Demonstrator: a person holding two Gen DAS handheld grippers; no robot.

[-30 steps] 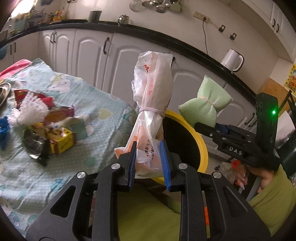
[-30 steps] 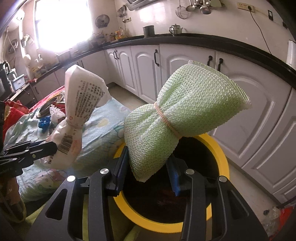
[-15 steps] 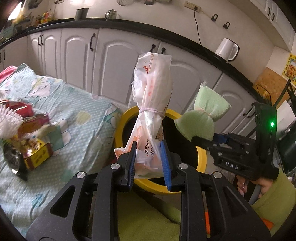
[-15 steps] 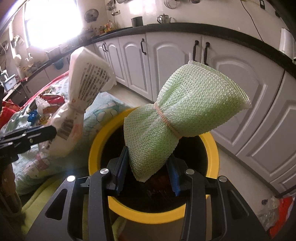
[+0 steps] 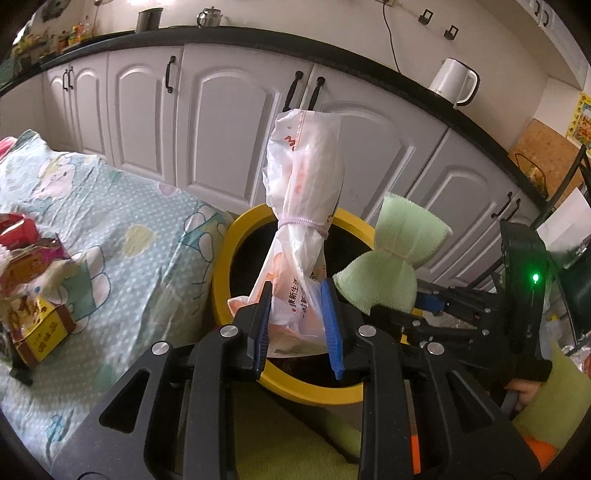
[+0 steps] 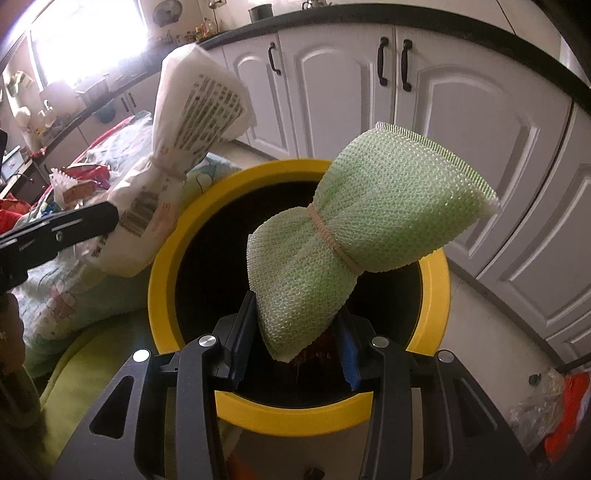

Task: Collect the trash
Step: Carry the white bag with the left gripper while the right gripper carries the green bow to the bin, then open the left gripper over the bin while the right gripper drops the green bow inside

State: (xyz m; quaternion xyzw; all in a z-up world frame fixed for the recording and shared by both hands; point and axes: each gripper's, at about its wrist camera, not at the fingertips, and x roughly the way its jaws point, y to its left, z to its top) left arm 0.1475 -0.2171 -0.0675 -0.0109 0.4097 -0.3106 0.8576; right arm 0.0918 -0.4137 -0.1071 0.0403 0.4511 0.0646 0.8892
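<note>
2 grippers are holding trash over the yellow bin [image 6: 436, 295]: your left gripper [image 5: 297, 325] is pinching the plastic bag [image 5: 303, 206] between its fingers, your right gripper [image 6: 295, 345] the green cloth [image 6: 369, 236].

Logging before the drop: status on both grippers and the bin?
Left gripper shut on white plastic bag. Right gripper shut on green mesh bundle. Both over yellow bin; mouth unobstructed.

White cabinets [image 5: 218, 122] under a black countertop [image 5: 369, 62]; bright window [image 6: 85, 33].
</note>
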